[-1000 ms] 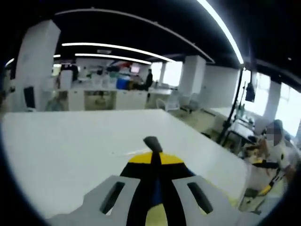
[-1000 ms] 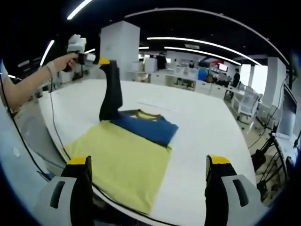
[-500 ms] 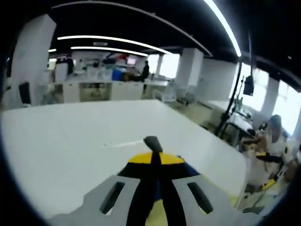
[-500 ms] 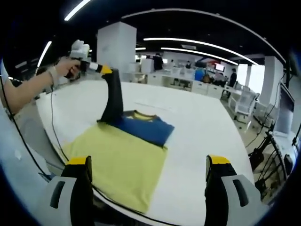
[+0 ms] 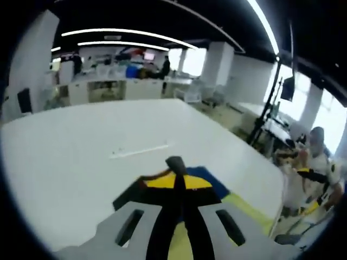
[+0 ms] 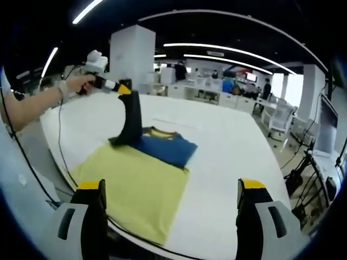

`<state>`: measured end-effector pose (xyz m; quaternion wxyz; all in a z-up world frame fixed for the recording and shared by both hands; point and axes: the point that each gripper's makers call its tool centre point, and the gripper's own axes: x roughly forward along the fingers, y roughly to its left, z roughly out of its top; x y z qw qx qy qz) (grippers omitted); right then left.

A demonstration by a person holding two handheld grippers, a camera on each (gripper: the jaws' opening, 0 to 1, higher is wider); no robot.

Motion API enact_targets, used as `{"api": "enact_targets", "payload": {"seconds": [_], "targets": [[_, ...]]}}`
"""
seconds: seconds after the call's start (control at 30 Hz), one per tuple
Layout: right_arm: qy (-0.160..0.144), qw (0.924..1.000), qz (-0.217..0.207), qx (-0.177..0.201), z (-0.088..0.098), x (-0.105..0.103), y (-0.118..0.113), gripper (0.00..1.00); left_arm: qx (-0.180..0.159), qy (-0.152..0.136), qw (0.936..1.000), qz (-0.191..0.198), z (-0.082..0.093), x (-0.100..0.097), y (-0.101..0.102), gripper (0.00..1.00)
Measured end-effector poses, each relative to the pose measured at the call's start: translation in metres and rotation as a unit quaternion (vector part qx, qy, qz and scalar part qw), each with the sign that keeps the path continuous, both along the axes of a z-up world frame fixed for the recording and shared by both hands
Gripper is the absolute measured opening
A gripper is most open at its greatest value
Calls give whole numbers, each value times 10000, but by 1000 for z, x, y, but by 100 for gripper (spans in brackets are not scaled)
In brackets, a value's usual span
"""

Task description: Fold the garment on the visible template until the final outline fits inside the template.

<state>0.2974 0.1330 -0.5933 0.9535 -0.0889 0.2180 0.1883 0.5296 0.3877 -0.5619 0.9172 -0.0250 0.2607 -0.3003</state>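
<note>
Fabric of the blue garment hangs pinched, draping onto flat yellow template.

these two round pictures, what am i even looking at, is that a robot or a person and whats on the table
No robot arm: a person holds a handheld two-jaw gripper in each hand, and a fisheye camera rides on each.

The right gripper view looks past the open right gripper across a white table. A garment, yellow-green with a blue upper part, lies flat there. The person's hand holds the left gripper, which pinches a black sleeve at the garment's far corner and lifts it.

The left gripper view looks along that left gripper, jaws closed, with garment fabric just beneath.
</note>
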Motion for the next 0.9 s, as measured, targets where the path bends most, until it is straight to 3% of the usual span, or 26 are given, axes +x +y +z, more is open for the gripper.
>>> {"api": "enact_targets", "payload": {"seconds": [0.1,0.27,0.43,0.53,0.67,0.73,0.9], "targets": [[8,10000,-14,-2,-1,1,-3,99,-14,60,9998,185,-4,5,2,0],[-19,10000,4,-40,0,2,-8,97,-343,368,9979,400,-14,6,1,0],[30,10000,-29,-39,-3,6,-15,96,-429,352,9968,584,-15,10,2,0],[28,10000,-3,-53,-1,9,-18,96,-637,234,9947,768,0,16,6,0],[10,10000,49,-38,-1,14,-20,96,-674,112,9942,832,16,17,6,0],[28,9999,86,-54,-2,16,-21,96,-796,-1,9934,823,28,17,3,0],[-1,9998,180,-20,-1,20,-21,96,-789,-149,9938,768,40,16,-8,0]]}}
